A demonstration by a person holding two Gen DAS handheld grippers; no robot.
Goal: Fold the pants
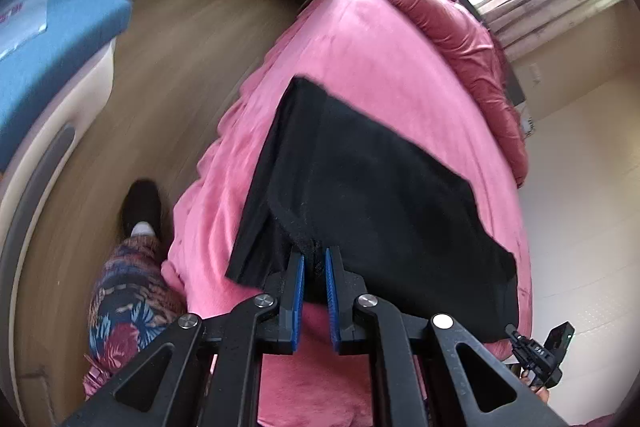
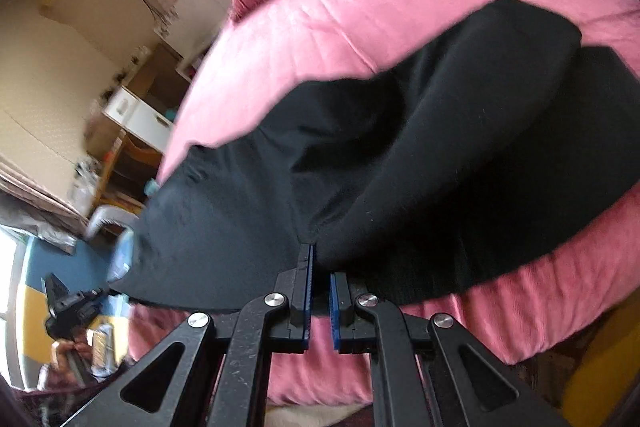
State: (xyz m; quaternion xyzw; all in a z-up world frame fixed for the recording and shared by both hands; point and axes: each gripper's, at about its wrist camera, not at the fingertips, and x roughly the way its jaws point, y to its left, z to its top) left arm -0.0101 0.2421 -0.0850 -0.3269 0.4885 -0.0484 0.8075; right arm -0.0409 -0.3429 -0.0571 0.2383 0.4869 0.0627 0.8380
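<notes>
From the left wrist, we see the black fabric pants (image 1: 360,187) spread over the pink plush-covered bed (image 1: 360,39), filling the view from the centre toward four o'clock. Our left hand-held gripper (image 1: 315,263) sits at six o'clock with its blue-padded fingers (image 1: 298,291) pinching a bunched edge of the pants; a narrow gap remains between the pads, filled with cloth. At five o'clock the tip of the other tool (image 1: 536,355) shows near the pants' corner. On it there is small white lettering, too small for us to read. A blue box (image 1: 48,39) at ten o'clock carries red marks we cannot make out.

From the right wrist, the pants rise in a raised sheet from the centre toward three o'clock. Our right hand-held gripper (image 2: 320,267) at six o'clock has its fingers nearly together, and cloth seems caught at the left pad, though we cannot be sure of the grip.

We judge we are mid-fold, carrying one edge across. The next move calls for both tools travelling level together, laying edge on edge before letting go.
</notes>
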